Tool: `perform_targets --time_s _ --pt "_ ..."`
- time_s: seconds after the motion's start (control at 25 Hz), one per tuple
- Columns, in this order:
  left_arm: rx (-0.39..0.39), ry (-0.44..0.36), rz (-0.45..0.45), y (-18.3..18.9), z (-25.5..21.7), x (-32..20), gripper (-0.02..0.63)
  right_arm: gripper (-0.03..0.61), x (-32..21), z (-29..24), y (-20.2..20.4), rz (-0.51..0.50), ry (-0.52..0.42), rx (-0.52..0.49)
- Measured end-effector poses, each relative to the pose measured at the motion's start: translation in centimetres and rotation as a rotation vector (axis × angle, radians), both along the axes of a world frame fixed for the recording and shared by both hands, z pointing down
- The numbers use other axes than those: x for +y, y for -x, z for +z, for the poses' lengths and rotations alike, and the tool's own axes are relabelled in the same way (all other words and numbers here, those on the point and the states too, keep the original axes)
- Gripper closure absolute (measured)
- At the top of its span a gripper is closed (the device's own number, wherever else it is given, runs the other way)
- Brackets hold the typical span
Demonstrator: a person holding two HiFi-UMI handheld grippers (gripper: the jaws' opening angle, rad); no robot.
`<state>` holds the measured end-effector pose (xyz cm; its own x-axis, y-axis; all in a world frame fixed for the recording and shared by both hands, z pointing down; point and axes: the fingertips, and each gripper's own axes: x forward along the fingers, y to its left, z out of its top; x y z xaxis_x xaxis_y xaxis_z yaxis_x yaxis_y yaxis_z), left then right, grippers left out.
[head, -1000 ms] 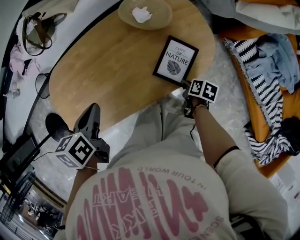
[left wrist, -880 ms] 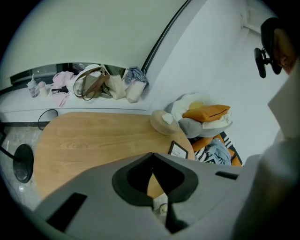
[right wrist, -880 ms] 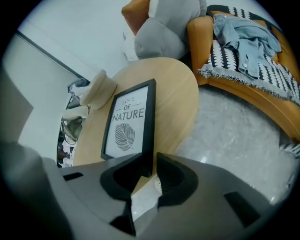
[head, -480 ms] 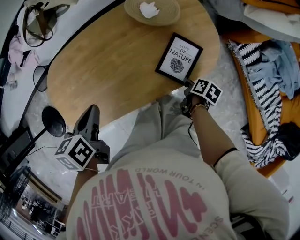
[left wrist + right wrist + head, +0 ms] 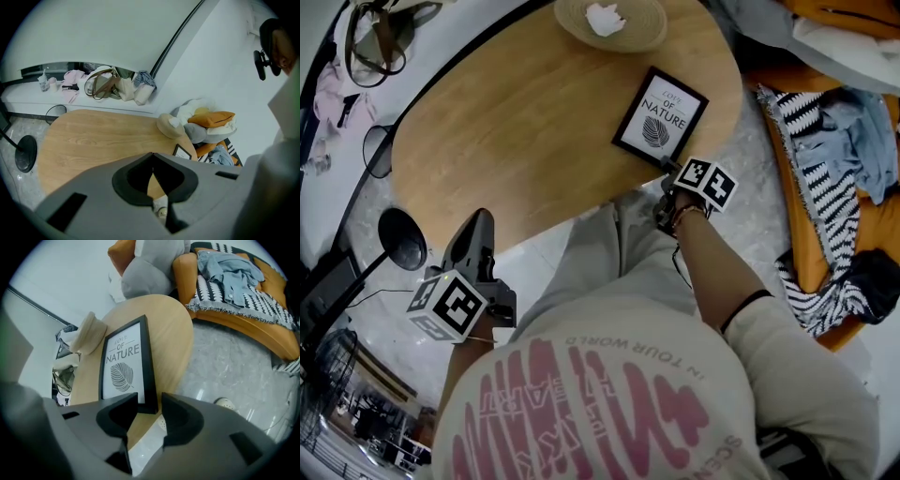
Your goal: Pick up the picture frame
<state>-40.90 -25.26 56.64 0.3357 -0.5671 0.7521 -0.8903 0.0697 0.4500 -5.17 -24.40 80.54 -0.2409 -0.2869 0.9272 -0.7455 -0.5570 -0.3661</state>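
Right hand-held gripper [image 5: 668,171] sits at the near edge of the tabletop [image 5: 516,131], pointed at the picture frame [image 5: 661,117]. In the right gripper view the right hand-held gripper [image 5: 149,401] has its jaws apart by a moderate gap. The near corner of the picture frame [image 5: 124,364] shows in that gap, just ahead of the tips. The jaws are not closed on it; cannot tell if either jaw touches it.

The frame lies flat on the tabletop [image 5: 173,333], just ahead of the right hand-held gripper and running away from it. It has a black border and a white print with a leaf and the word "NATURE".

Woven bowl [image 5: 609,19] is further ahead of the right hand-held gripper, beyond the frame, apart from it, with a white crumpled scrap [image 5: 603,16] inside. Striped blanket [image 5: 825,197] lies to the right of the right hand-held gripper, off the tabletop, on an orange sofa [image 5: 243,324].

Left hand-held gripper [image 5: 480,220] is held low at the person's left side, off the tabletop edge, well apart from the frame. In the left gripper view the left hand-held gripper [image 5: 152,157] has its jaw tips together with nothing between them. The tabletop is ahead of it, the frame far ahead to its right.
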Motion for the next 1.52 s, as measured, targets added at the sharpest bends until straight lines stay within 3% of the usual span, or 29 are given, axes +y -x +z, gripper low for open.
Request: perform_targets --time_s 0.2,0.44,0.56,0.6,0.84,0.96,1.28,1.52 --pt "-0.006 0.014 -0.011 0.5 0.3 0.7 0.611 0.411 -0.1 0.1 -0.2 0.059 0.033 0.033" --pt "-0.004 0.009 -0.015 0.4 0.4 0.5 0.611 0.416 -0.2 0.4 -0.2 0.083 0.157 0.087" --pt "0.000 0.003 -0.011 0.0 0.2 0.7 0.611 0.417 -0.1 0.4 -0.2 0.085 0.162 0.081" --pt "0.000 0.001 -0.010 -0.1 0.2 0.7 0.611 0.449 -0.1 0.5 -0.2 0.088 0.161 0.069" --pt "-0.006 -0.022 -0.011 -0.2 -1.2 1.3 0.611 0.495 0.8 0.0 -0.2 0.073 0.203 -0.013" --pt "-0.003 -0.045 -0.022 -0.3 -2.1 1.4 0.611 0.500 1.6 -0.6 0.3 0.058 0.217 -0.042" --pt "-0.009 -0.091 -0.031 -1.4 -4.2 1.5 0.611 0.502 2.6 -3.2 1.4 0.179 0.208 -0.234" --pt "-0.006 -0.131 -0.034 -2.8 -5.7 1.2 0.611 0.502 2.1 -6.3 1.6 0.188 0.144 -0.341"
